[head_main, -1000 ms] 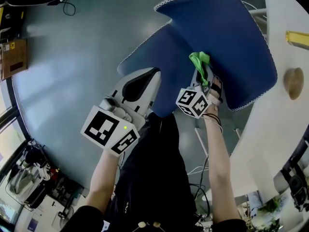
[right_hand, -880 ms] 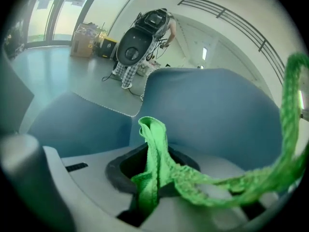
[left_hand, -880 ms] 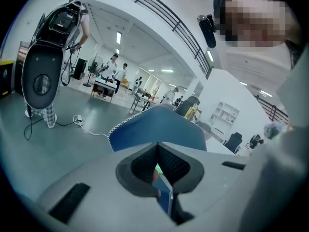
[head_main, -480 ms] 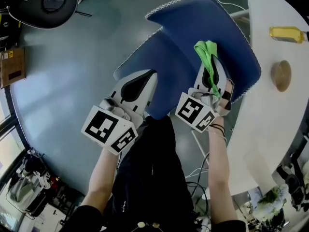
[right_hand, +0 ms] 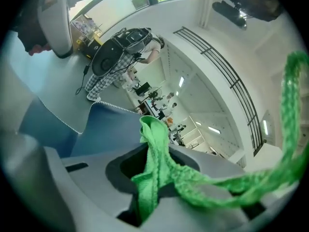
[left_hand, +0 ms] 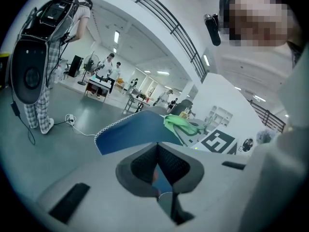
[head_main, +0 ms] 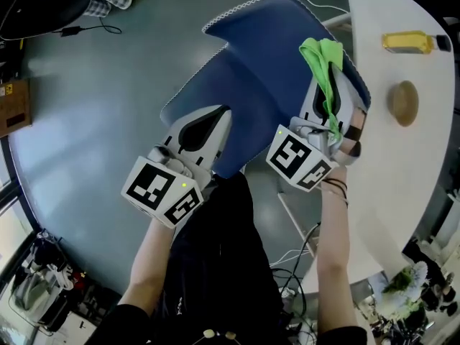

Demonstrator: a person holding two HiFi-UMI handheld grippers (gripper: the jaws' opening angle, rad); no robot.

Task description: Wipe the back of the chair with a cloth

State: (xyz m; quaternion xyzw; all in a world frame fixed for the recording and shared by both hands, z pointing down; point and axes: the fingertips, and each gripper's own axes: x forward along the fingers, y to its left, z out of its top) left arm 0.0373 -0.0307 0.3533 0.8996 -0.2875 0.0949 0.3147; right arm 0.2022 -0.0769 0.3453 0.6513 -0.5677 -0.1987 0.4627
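The blue chair (head_main: 280, 56) stands in the upper middle of the head view, its back (head_main: 302, 27) edged with white stitching. My right gripper (head_main: 325, 77) is shut on a green cloth (head_main: 322, 54) and holds it over the right part of the chair's back, near the table's edge. The right gripper view shows the cloth (right_hand: 155, 153) pinched between the jaws, one loose end trailing right. My left gripper (head_main: 221, 115) is shut with nothing in it, beside the chair's lower edge. The left gripper view shows the chair (left_hand: 128, 132) and the cloth (left_hand: 181, 124) ahead.
A white table (head_main: 410, 164) curves down the right side, carrying a yellow object (head_main: 411, 43) and a brown round object (head_main: 405, 103). A black round object (head_main: 39, 6) and a cable (head_main: 108, 27) lie on the grey floor at top left. A person in checked trousers (left_hand: 36, 108) stands nearby.
My right gripper has carried the green cloth up and to the right across the chair's back, toward the table's edge. The left gripper has held still.
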